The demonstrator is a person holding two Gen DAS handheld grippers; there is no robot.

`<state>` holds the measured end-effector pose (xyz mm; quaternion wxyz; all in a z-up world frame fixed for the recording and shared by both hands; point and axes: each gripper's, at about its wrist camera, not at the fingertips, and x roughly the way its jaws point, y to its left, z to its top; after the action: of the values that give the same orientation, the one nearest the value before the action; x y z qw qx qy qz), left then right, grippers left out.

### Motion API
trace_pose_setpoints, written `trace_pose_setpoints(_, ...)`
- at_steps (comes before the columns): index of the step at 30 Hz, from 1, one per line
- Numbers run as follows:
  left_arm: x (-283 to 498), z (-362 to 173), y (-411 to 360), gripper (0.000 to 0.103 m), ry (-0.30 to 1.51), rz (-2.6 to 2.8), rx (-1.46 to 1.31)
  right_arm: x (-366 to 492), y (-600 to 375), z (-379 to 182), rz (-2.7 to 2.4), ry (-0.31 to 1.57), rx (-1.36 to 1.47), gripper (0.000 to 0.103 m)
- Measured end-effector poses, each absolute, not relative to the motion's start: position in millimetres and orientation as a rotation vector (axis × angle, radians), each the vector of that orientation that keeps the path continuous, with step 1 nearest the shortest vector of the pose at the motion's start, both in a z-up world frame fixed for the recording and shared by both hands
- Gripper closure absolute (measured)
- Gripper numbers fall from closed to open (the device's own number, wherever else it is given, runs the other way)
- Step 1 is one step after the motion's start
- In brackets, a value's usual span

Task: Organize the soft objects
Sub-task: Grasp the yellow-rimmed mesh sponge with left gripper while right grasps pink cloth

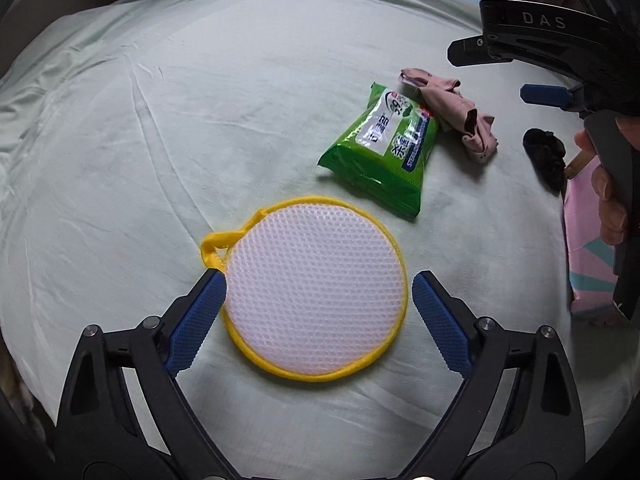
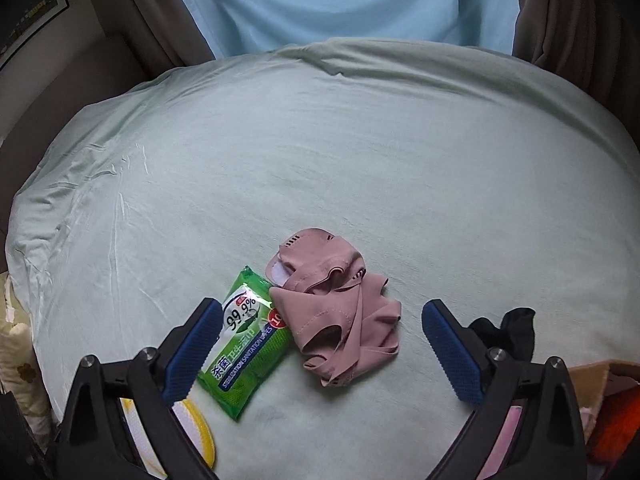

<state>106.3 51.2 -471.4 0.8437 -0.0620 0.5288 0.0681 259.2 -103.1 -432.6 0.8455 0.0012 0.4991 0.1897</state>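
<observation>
Where sheet [image 1: 200, 120] bare | wipes pack [image 1: 380, 148] touches pink cloth [image 1: 452, 116]

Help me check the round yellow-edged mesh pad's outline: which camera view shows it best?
The left wrist view: the whole mesh pad lies unobstructed between the open left gripper's pads. The right wrist view shows only a sliver behind a finger.

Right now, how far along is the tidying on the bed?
Nothing looks sorted yet. The left gripper straddles the round mesh pad, open, not gripping. The right gripper hovers open over the pink garment. The wipes pack and black cloth remain loose.
</observation>
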Motion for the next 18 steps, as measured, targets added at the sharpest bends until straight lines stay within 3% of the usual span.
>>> trace_pose_setpoints(8, 112, -494, 46, 0.009, 1.14, 0.132, -0.074, 283, -88, -480, 0.378, 1.125, -0.001, 0.016)
trace_pose_setpoints(13, 116, -503, 52, 0.01, 1.162, 0.118, -0.084, 291, -87, -490, 0.361, 1.125, -0.006, 0.018)
trace_pose_setpoints(18, 119, -504, 57, 0.017, 1.181, 0.122, -0.098, 296, -83, -492, 0.35, 1.116, -0.04, 0.033)
